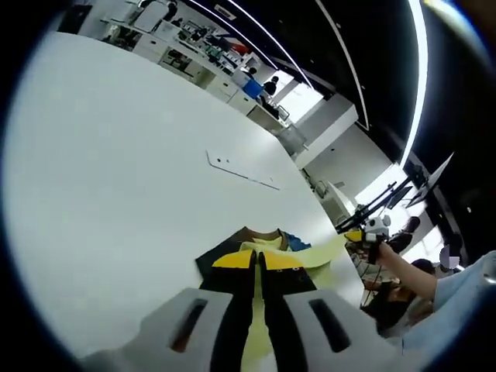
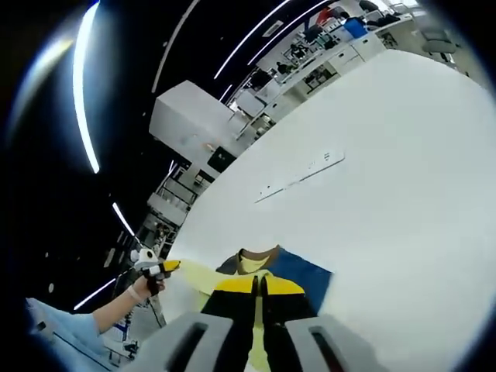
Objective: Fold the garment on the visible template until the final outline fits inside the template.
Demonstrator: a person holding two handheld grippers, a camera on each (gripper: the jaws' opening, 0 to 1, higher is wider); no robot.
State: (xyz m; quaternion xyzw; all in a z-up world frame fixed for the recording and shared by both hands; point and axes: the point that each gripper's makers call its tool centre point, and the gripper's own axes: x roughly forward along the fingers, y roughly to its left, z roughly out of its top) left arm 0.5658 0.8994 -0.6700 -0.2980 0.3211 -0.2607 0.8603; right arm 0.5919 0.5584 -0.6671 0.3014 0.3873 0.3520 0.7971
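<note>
Both claws pinch soft yellow garment (image 1: 263,256) cloth, pulled taut.

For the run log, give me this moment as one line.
left tool: shut on garment | right tool: shut on garment | garment: lifted over white table

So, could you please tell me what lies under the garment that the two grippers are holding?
The white table shows all around the garment, which both the left gripper and right gripper pinch. Whatever lies directly beneath, including any template, is covered by the cloth.
</note>
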